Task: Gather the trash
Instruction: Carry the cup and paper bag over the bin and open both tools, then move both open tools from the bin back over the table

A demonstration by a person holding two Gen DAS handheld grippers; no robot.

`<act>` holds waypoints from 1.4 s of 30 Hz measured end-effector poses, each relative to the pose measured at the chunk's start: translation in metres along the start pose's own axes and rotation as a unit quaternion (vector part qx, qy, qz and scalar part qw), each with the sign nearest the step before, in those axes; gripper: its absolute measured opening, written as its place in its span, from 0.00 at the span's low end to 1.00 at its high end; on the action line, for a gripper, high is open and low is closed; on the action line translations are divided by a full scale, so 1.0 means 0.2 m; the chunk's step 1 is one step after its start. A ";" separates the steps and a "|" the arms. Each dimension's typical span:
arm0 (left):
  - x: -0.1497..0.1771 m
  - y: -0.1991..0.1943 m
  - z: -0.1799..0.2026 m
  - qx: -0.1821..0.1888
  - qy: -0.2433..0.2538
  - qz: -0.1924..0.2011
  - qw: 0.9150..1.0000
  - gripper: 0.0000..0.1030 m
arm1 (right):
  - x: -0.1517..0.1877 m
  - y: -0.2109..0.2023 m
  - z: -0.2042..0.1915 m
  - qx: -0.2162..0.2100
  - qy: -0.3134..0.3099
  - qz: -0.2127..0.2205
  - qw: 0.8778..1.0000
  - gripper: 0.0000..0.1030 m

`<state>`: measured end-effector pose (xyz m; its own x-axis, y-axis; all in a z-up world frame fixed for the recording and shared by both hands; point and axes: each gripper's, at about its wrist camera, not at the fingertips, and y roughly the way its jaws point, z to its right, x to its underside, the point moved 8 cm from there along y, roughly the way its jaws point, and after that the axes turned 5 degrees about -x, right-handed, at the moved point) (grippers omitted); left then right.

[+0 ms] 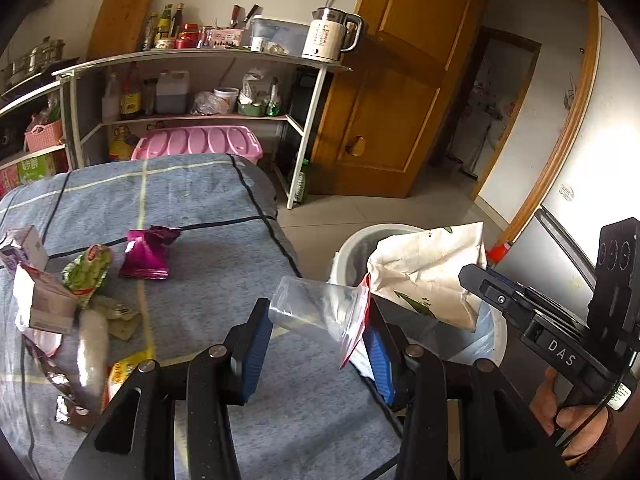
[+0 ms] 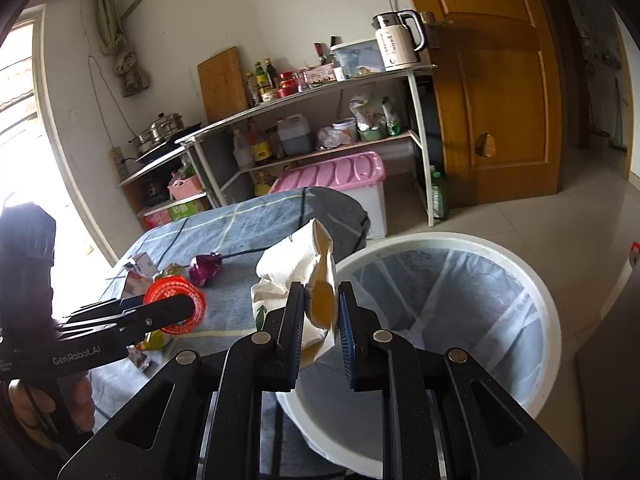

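- Judged as midway: two pieces lifted and carried toward the bin, none dropped yet, several more waiting on the table.
- Left gripper (image 1: pixel 316 312): clamped on a clear cup (image 1: pixel 308 300) with a red end, held sideways low in the centre of the left view, above the table (image 1: pixel 192 200) edge and just left of the bin (image 1: pixel 348 248).
- Right gripper (image 2: pixel 320 292): nearly pressed together, pinching a crumpled white bag (image 2: pixel 280 276) at centre frame of the right view.
- Bag hung at the bin's near-left rim, partly over the table edge rather than squarely above the opening.
- Bin filled the lower right of the right view, lined with a pale blue sack; showed no trash in the part of the inside that could be seen.
- Lay on the table, at the left of the left view: a purple wrapper (image 1: pixel 148 254), a green wrapper (image 1: pixel 88 272), a small carton (image 1: pixel 24 248), a torn box (image 1: pixel 44 300), a silvery packet (image 1: pixel 94 360), plus scraps near the lower left edge too blurred to name.
- Left to do, by judgement: bring both held pieces over the opening, release them, then go back for the table pile, probably over several trips.
- Could snag: the light bag might catch on the rim if released where it hung.
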<state>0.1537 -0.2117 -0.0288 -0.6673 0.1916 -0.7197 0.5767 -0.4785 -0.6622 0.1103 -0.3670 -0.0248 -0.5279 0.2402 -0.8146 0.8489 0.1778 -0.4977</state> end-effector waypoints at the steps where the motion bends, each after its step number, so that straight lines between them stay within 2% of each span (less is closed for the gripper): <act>1: 0.00 0.03 0.04 0.008 0.004 -0.004 1.000 0.44 | 0.00 -0.01 0.03 0.012 0.000 -0.001 1.000 0.17; 4: 0.01 0.10 0.13 0.028 0.011 -0.020 0.999 0.44 | 0.01 -0.04 0.13 0.046 -0.004 -0.003 0.999 0.17; 11: 0.06 0.26 0.30 0.043 0.033 -0.048 0.997 0.44 | 0.05 -0.06 0.30 0.086 0.006 -0.017 0.996 0.17; 14: 0.08 0.31 0.36 0.044 0.041 -0.058 0.996 0.44 | 0.07 -0.06 0.36 0.107 0.005 -0.022 0.994 0.19; 20: 0.11 0.38 0.41 0.046 0.044 -0.074 0.995 0.44 | 0.11 -0.04 0.44 0.121 0.013 -0.041 0.992 0.28; 23: 0.12 0.39 0.42 0.044 0.044 -0.079 0.995 0.47 | 0.13 -0.05 0.46 0.121 0.020 -0.043 0.991 0.31; 25: 0.12 0.39 0.42 0.047 0.042 -0.080 0.995 0.51 | 0.13 -0.05 0.47 0.118 0.024 -0.042 0.992 0.42; 26: 0.12 0.39 0.42 0.047 0.042 -0.080 0.995 0.54 | 0.13 -0.05 0.47 0.117 0.024 -0.042 0.992 0.43; 34: 0.11 0.31 0.35 0.037 0.033 -0.063 0.997 0.55 | 0.13 -0.06 0.39 0.104 0.023 -0.038 0.994 0.44; 42: 0.11 0.17 0.14 0.000 0.008 -0.036 0.999 0.55 | 0.12 -0.02 0.21 0.073 0.003 -0.035 0.997 0.44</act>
<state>0.1459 -0.2474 -0.0607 -0.7001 0.2394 -0.6727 0.5267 -0.4629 -0.7129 0.0959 -0.4023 -0.0551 -0.5853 0.2379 -0.7751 0.8048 0.0542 -0.5911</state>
